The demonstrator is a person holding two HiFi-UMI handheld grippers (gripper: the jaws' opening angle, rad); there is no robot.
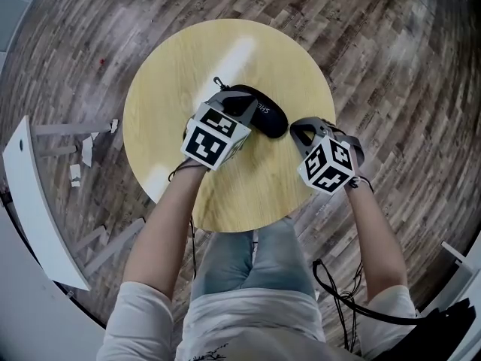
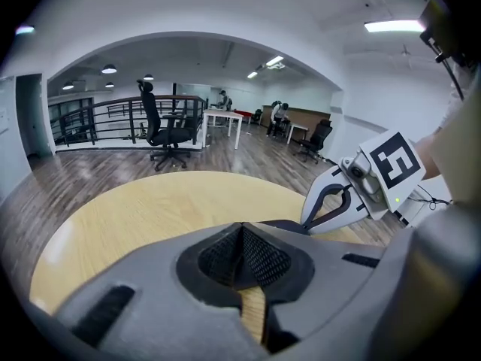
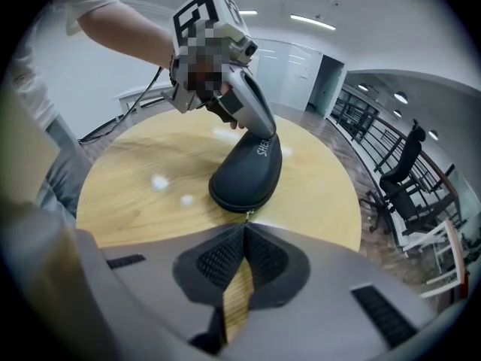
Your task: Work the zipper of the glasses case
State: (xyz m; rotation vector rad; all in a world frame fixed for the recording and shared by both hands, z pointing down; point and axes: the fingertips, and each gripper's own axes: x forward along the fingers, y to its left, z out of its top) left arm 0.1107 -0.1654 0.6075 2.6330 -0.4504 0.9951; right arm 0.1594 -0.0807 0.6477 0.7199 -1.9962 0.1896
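We judge the task barely begun. The glasses case (image 3: 248, 170) looks fully zipped, its two shells meeting all round the part of the rim that we can see, so the whole run of the zipper is left to do. The case lies flat near the middle of the round wooden surface (image 1: 180, 66). The left gripper (image 3: 263, 130) comes down on top of the case at the end away from the pull. Its jaws are together with nothing between them, and their tip touches the lid as if to pin the case in place. The right gripper (image 1: 301, 131) sits at the opposite end of the case, low over the wood, and its jaws are also closed tip to tip. The small metal zipper pull (image 3: 248, 215) hangs off that end of the case, right at those tips. We cannot tell whether the tips pinch it or only touch it. If they do not hold it, we think the next step is to open narrowly, take the pull, and draw it along the case's rim while the left gripper bears down. With the case closed, we cannot see whether anything is inside.
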